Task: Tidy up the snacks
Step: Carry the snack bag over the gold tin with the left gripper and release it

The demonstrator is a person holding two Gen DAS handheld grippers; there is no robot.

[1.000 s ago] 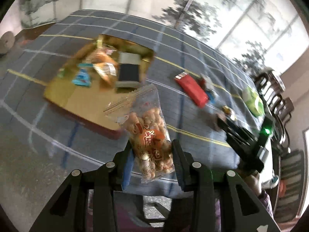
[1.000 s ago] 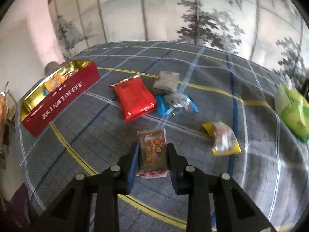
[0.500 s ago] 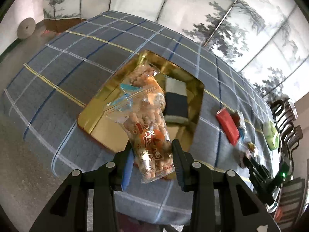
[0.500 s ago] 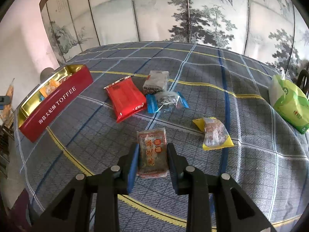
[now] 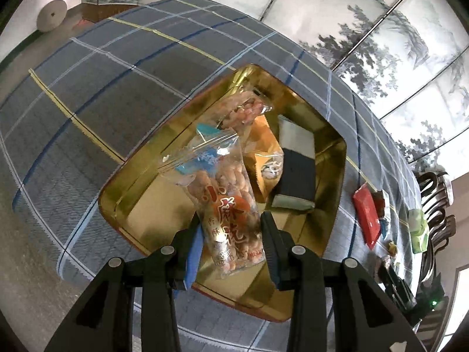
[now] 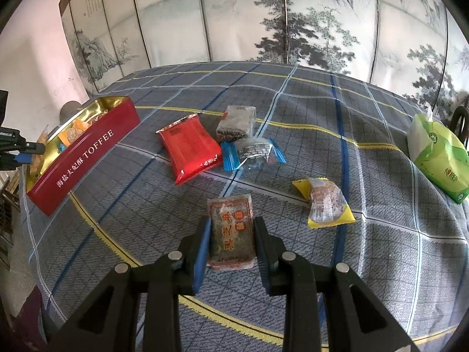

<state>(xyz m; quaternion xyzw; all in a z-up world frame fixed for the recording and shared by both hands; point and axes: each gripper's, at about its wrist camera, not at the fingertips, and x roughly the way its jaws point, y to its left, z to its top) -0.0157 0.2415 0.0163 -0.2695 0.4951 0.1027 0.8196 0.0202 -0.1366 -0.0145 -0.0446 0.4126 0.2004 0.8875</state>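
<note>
Item one: my left gripper (image 5: pixel 231 246), jaws clenched on a clear bag of peanut snacks (image 5: pixel 225 205). The bag stands up between the jaws, its zip end tilted away, held above the open gold-lined toffee tin (image 5: pixel 334 205).

Item two, tin contents as I see them from the left wrist: a dark flat packet with a pale end (image 5: pixel 297 173), an orange wrapper (image 5: pixel 265 146), a second clear bag of nuts (image 5: pixel 243 111) toward the far end, and something blue (image 5: pixel 187 165) seen through the held bag. The near corner of the tin floor is bare.

Item three: my right gripper (image 6: pixel 231 242), jaws clenched on a brown sesame-cake packet (image 6: pixel 231 234) with red characters. Whether the packet touches the cloth or hangs just over it, I cannot tell.

Item four, loose on the plaid-covered counter (image 6: pixel 381 249) ahead of the right gripper: a red foil packet (image 6: pixel 190 149); a speckled dark block in clear wrap (image 6: pixel 236 123) just beside it; a blue-ended candy wrapper (image 6: pixel 253 152) touching that block; a yellow-edged packet (image 6: pixel 325 202) apart to the right; a green tissue pack (image 6: pixel 439 158) at the far right edge.

Item five: the tin sits at the counter's left end in the right wrist view, red side lettered TOFFEE.
</note>
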